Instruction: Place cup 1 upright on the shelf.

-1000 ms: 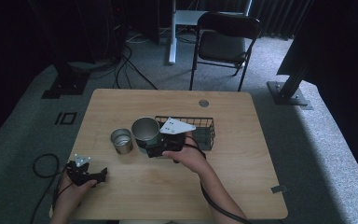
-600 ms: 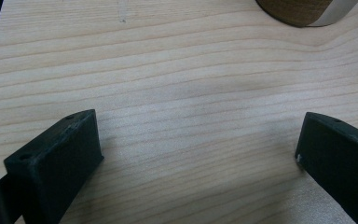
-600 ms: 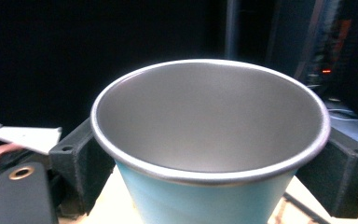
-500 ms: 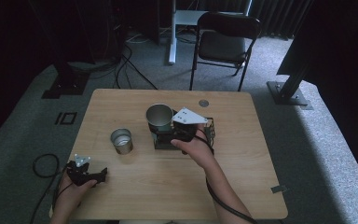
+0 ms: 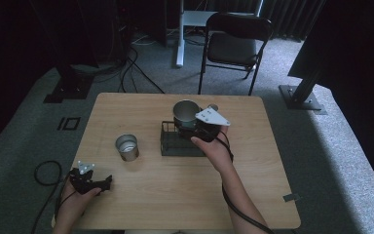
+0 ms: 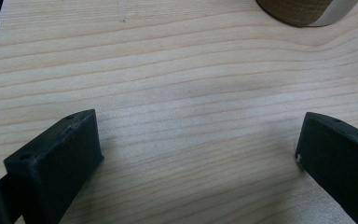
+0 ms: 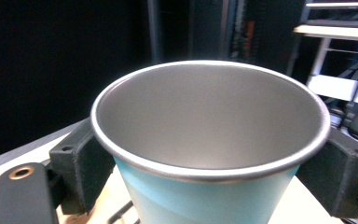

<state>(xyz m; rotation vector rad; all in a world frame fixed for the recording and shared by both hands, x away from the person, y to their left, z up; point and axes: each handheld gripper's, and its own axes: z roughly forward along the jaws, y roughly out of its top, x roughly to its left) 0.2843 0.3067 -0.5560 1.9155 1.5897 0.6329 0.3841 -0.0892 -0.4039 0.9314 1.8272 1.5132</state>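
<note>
R gripper (image 5: 189, 127) is clamping a metal cup (image 5: 185, 113) w/ a pale blue outer wall, one jaw on each side just under the rim, holding it upright above the back part of the black wire basket (image 5: 171, 144) on the wooden table (image 5: 253, 161); the cup's base is getting cut off at the bottom edge in the right gripper view & hidden by the hand in the high view. L gripper (image 5: 103, 184) is resting at the table's near-left corner w/ jaws spread wide on nothing, bare wood between them. A second metal cup (image 5: 127, 147) is standing apart, left of the basket; only a sliver of its base (image 6: 307, 10) is showing in the left gripper view.
</note>
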